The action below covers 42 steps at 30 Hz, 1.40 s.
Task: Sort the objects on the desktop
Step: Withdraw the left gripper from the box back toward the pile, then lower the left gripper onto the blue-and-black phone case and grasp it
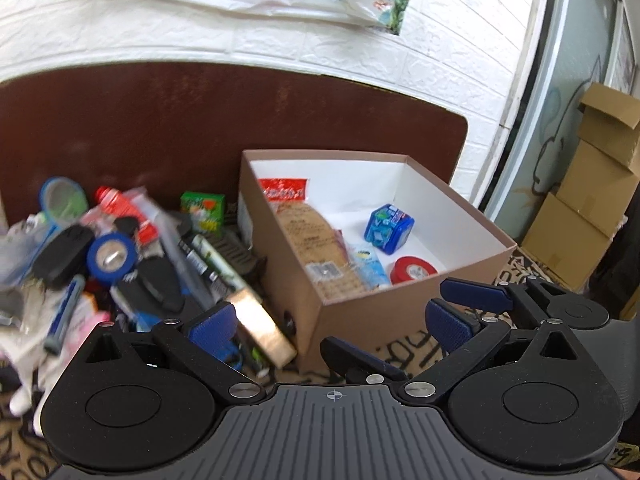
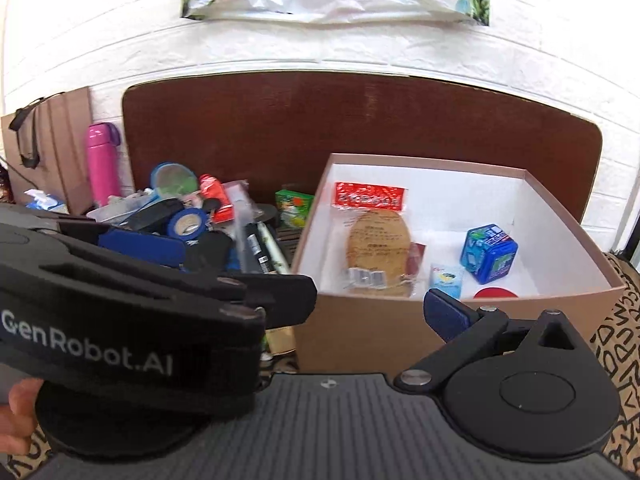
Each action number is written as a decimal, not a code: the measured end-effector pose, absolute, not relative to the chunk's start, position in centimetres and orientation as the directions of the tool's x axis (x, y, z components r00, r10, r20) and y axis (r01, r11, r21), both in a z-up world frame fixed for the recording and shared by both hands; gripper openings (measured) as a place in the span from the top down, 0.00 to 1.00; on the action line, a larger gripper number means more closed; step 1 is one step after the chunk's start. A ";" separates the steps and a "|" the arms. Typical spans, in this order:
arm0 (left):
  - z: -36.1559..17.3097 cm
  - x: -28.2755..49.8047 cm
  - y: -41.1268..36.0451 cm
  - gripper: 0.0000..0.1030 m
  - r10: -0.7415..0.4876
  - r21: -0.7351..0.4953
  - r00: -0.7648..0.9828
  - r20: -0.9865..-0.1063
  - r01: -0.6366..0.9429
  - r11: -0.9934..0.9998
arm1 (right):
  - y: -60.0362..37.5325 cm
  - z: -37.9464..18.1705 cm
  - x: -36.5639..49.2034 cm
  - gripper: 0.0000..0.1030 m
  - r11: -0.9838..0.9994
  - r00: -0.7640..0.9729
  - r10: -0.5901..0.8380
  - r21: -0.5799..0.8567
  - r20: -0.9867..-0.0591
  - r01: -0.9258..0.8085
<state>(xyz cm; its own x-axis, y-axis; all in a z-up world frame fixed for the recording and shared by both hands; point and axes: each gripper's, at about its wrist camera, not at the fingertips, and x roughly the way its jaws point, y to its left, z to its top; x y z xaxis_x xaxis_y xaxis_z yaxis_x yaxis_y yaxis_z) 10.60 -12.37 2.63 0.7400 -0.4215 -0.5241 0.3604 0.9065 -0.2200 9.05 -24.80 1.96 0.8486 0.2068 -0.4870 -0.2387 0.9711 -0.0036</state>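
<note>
An open cardboard box (image 1: 380,320) (image 2: 360,332) with a white inside holds a wrapped bread loaf (image 1: 316,240) (image 2: 378,248), a blue cube tin (image 1: 388,226) (image 2: 488,254), a red tape roll (image 1: 414,270) and a small pale blue packet (image 2: 446,276). Left of it lies a heap with a blue tape roll (image 1: 112,256) (image 2: 186,222), a red tube (image 1: 124,208), a green carton (image 1: 202,210) (image 2: 294,204) and pens. My left gripper (image 1: 330,328) (image 2: 224,268) is open and empty before the box's front left corner. My right gripper (image 2: 332,320) (image 1: 414,326) is open just right of it; its left finger is hidden behind the left gripper.
A dark brown board (image 1: 200,120) leans on the white brick wall behind the table. A pink bottle (image 2: 102,164) and a brown paper bag (image 2: 52,140) stand at far left. Stacked cardboard boxes (image 1: 592,200) sit at right. A patterned cloth (image 2: 616,320) covers the table.
</note>
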 end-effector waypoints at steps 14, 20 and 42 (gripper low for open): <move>-2.5 4.2 -4.7 0.00 -0.374 -0.299 0.772 -0.513 0.248 0.922 | -18.0 -2.3 4.9 0.00 0.912 0.761 0.385 0.089 -0.521 -0.400; -4.1 4.4 -1.3 0.00 -0.337 -0.338 0.779 -0.529 0.171 0.926 | -15.5 -3.7 5.6 0.00 0.892 0.729 0.419 0.094 -0.541 -0.443; -6.7 12.2 -0.7 0.33 -0.385 -0.394 0.726 -0.570 0.170 0.903 | -13.9 -7.8 11.2 0.34 0.898 0.759 0.289 -0.110 -0.584 -0.427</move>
<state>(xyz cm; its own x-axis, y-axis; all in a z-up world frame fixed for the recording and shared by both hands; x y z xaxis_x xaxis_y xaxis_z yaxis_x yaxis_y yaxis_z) 12.22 -0.68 -6.74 0.7259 -0.3852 -0.5699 0.1696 0.9032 -0.3944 11.24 -13.90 -7.82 0.7589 0.2889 -0.5837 -0.4267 0.8976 -0.1105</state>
